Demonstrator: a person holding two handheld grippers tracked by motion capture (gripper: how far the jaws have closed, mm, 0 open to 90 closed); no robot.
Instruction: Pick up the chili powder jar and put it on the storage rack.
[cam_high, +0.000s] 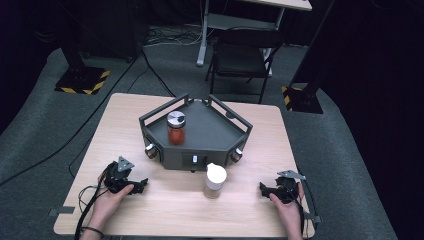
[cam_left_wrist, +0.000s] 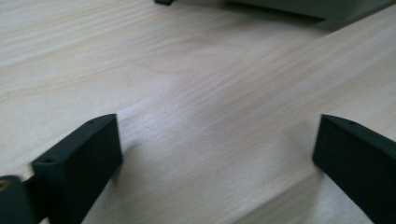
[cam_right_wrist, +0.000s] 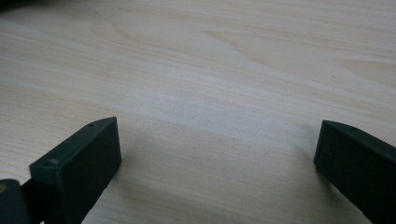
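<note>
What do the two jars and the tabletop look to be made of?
Jar in the tray: looks like clear glass, since its red contents show through; its shiny silver lid is probably metal. Jar on the table: see-through body of glass or plastic, with a matte white lid, likely plastic. Tabletop: pale wood grain with a soft sheen, possibly laminate.

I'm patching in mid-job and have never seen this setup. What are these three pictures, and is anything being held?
No robot arm here: a person holds a black two-jaw claw in each hand. The high view looks down on the pale wooden table. The left claw and right claw rest near its front edge, jaws apart, holding nothing. The other two pictures look along each claw's jaws at bare wood. On the table sits a dark grey angular tray holding a silver-lidded jar of red contents; in front stands a white-lidded jar.
</note>
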